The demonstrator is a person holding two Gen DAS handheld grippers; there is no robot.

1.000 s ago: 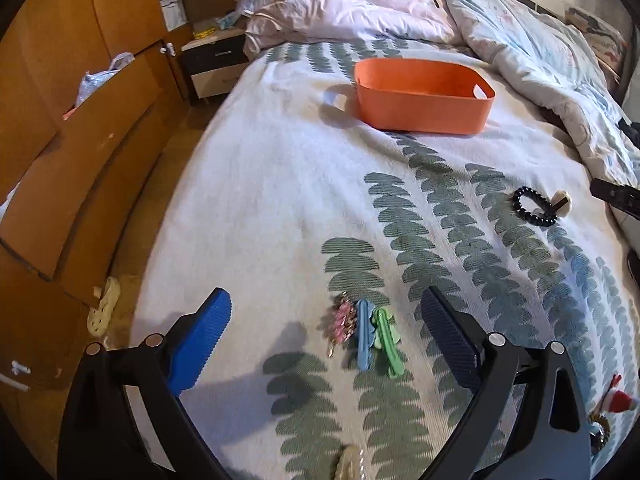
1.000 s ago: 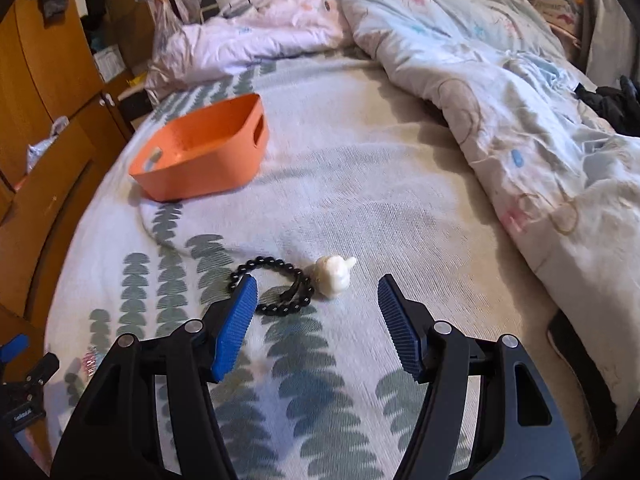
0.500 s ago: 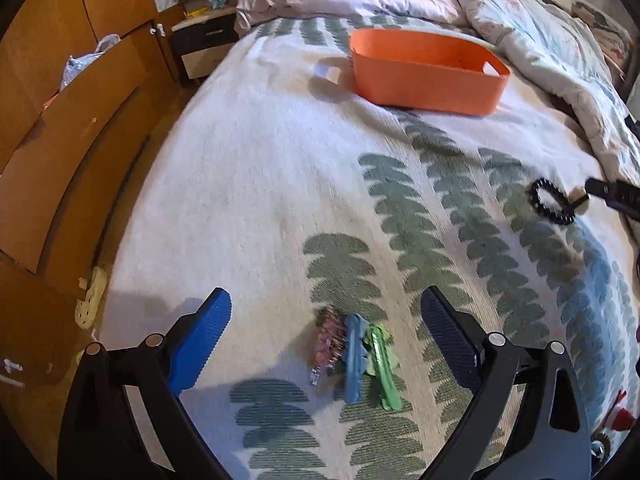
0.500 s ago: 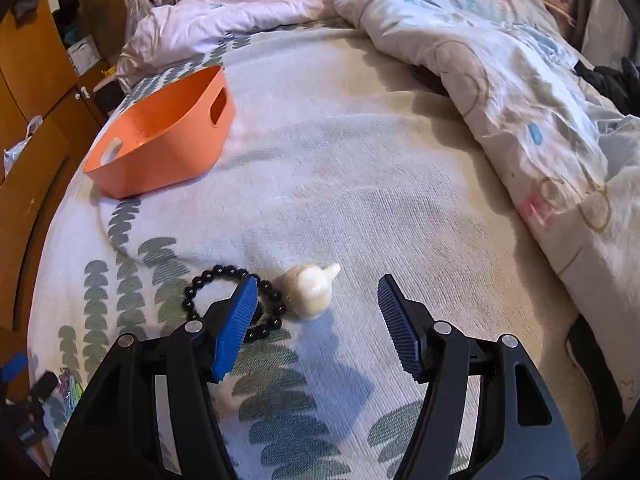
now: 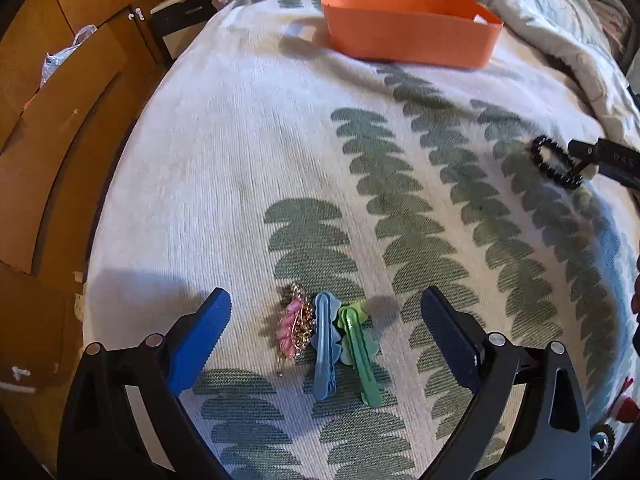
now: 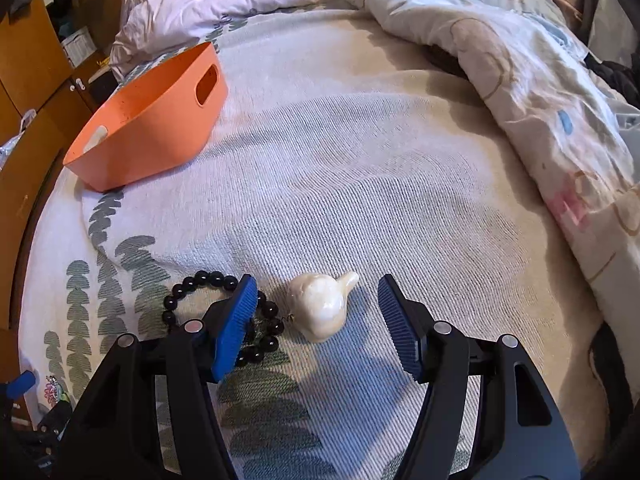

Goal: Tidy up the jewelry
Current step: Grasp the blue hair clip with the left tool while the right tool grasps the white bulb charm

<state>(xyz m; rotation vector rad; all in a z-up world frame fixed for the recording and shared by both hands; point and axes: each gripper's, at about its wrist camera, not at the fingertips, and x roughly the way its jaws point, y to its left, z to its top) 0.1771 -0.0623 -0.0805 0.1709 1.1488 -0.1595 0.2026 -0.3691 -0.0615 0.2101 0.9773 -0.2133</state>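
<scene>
— Both grippers have been brought lower since the earlier frames. What is framed?

— By the left gripper (image 5: 324, 328), jaws wide and empty, three hair clips (image 5: 328, 340) are straddled; by the right gripper (image 6: 316, 308), half open and empty, a white pendant (image 6: 320, 308) beside the black bead bracelet (image 6: 188, 288).

— The step?

— Reaching, judged; closing on each is called for next.

— Room?

— Bare bedspread (image 6: 360, 160) is left up to the orange basket (image 6: 152, 120); the bed edge (image 5: 92, 240) lies near the clips.
</scene>
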